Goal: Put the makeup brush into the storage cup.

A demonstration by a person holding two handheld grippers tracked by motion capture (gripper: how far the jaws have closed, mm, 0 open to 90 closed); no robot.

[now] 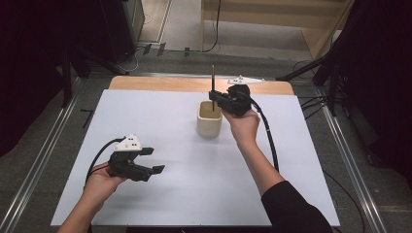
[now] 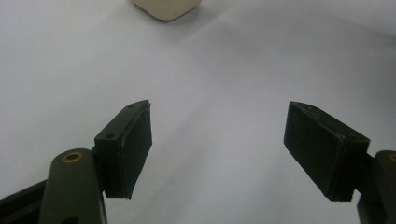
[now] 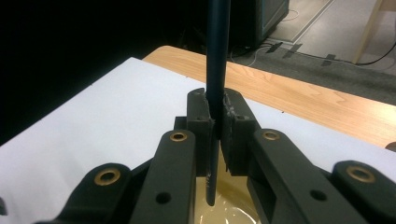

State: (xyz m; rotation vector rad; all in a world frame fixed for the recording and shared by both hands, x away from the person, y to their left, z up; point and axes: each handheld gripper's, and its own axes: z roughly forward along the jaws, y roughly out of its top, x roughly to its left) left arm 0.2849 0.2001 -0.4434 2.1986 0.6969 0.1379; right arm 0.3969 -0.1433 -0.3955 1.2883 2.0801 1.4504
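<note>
A cream cup point(image 1: 209, 119) stands on the white sheet near the table's far middle; its base point(image 2: 166, 8) shows at the top of the left gripper view. My right gripper point(image 1: 217, 99) is shut on a thin dark stick point(image 1: 213, 87), held upright with its lower end inside the cup's mouth point(image 3: 226, 205). In the right gripper view the stick point(image 3: 217, 70) runs up between the closed pads. My left gripper point(image 1: 154, 160) hovers over the sheet at the front left, jaws wide open with nothing between its pads point(image 2: 135, 154).
The white sheet point(image 1: 184, 184) covers most of the wooden table point(image 1: 160, 83). Metal rails run along both sides of the table. Dark stands and cables crowd the floor behind and to the right.
</note>
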